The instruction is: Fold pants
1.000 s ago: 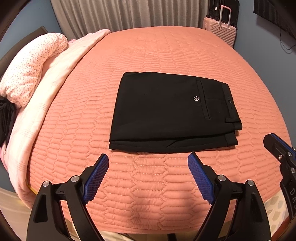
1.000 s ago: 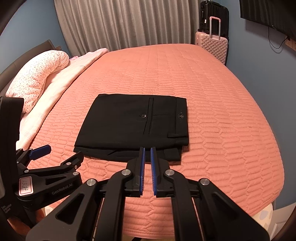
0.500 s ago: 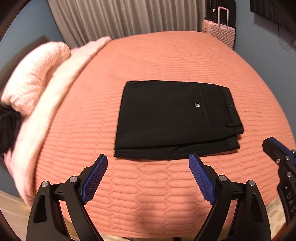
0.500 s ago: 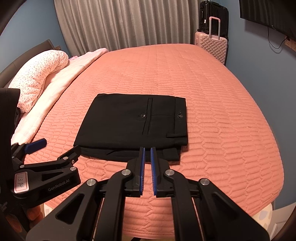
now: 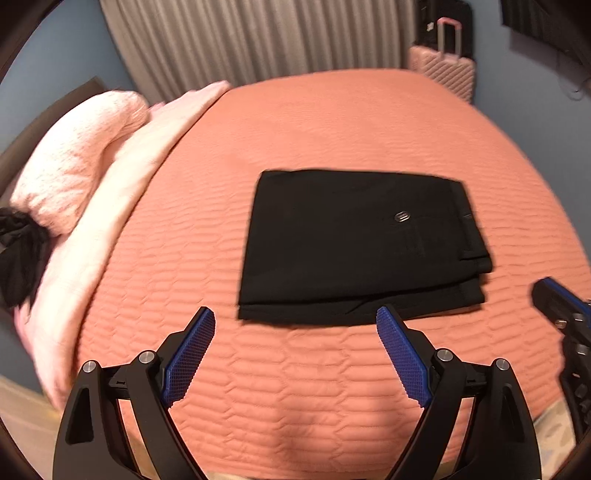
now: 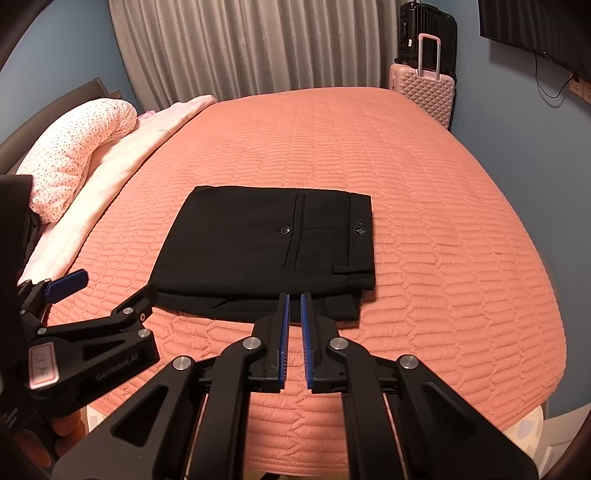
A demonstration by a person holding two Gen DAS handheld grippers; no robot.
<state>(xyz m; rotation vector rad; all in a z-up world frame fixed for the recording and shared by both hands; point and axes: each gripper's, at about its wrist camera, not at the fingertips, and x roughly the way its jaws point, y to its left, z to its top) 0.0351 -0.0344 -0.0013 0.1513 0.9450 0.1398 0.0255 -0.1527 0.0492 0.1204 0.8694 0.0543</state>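
Note:
The black pants lie folded into a flat rectangle on the salmon quilted bed, with the back pocket button on top. They also show in the right wrist view. My left gripper is open and empty, hovering above the bed just short of the pants' near edge. My right gripper is shut with a narrow slit between its blue pads and holds nothing; its tips sit over the pants' near edge. The left gripper also shows in the right wrist view.
A dotted pink pillow and a pale pink blanket lie along the bed's left side. A pink suitcase and a black one stand at the far right corner. Grey curtains hang behind.
The left gripper has pulled back and turned left, so the pants sit further right and further off in its view. The right gripper has barely moved. The pants have not moved.

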